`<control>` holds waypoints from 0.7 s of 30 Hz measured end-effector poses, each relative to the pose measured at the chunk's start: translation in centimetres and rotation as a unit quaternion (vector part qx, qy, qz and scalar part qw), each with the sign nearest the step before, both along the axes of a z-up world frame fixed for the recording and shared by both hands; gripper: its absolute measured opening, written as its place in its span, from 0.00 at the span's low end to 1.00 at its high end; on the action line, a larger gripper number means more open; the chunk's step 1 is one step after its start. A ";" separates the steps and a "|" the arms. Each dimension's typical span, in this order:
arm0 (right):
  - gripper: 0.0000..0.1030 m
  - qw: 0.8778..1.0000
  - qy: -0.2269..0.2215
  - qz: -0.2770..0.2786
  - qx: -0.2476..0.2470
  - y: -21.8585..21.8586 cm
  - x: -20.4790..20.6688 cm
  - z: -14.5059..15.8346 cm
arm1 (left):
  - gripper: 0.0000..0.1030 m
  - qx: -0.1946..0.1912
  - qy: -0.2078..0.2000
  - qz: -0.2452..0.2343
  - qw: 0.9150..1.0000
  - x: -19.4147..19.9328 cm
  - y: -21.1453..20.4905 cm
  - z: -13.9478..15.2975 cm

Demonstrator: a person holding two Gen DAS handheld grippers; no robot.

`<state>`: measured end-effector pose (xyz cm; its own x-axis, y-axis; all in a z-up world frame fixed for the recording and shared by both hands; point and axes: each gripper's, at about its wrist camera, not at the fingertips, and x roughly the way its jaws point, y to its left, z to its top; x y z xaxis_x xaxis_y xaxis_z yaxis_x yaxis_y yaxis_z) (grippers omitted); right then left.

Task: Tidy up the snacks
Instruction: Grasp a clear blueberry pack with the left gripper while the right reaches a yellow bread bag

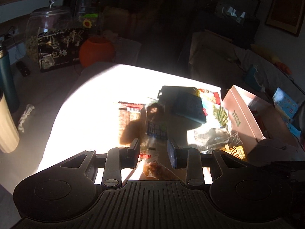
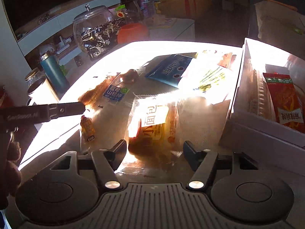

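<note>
The left gripper is hanging low over the sunlit counter, its jaws narrowly apart with a clear snack packet lying between them; whether the pads are pressing it is hard to tell. Ahead, a brown-filled bag with a blue label is lying beside a dark blue packet. To the right a pink box is standing open. Far left, a black bag is leaning against a glass jar, next to an orange pot.

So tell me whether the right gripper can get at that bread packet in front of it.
Probably yes: the right gripper has its jaws either side of the bread packet, nothing lying between them, though glare hides whether they touch.
</note>
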<state>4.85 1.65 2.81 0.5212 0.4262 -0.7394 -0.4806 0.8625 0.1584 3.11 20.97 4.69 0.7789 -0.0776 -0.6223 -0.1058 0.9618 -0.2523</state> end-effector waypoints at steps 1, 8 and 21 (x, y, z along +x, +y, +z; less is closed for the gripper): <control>0.59 1.000 -0.007 0.002 -0.006 -0.5 -0.8 0.0 | 0.34 0.012 -0.005 -0.007 1.000 0.6 -0.2 0.0; 0.66 1.000 -0.012 -0.025 0.011 -6.1 -4.2 -0.4 | 0.34 0.101 0.024 -0.036 0.994 7.3 -1.8 -1.4; 0.94 0.997 -0.069 -0.017 -0.029 -6.3 -6.7 -2.2 | 0.49 0.121 0.054 -0.053 0.990 12.1 -2.0 -2.7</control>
<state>-1.84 -4.65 0.58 0.6332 0.3662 -0.6819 -0.4655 0.8840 0.0425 15.22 18.95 2.00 0.7025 0.0057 -0.7117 -0.0139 0.9999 -0.0056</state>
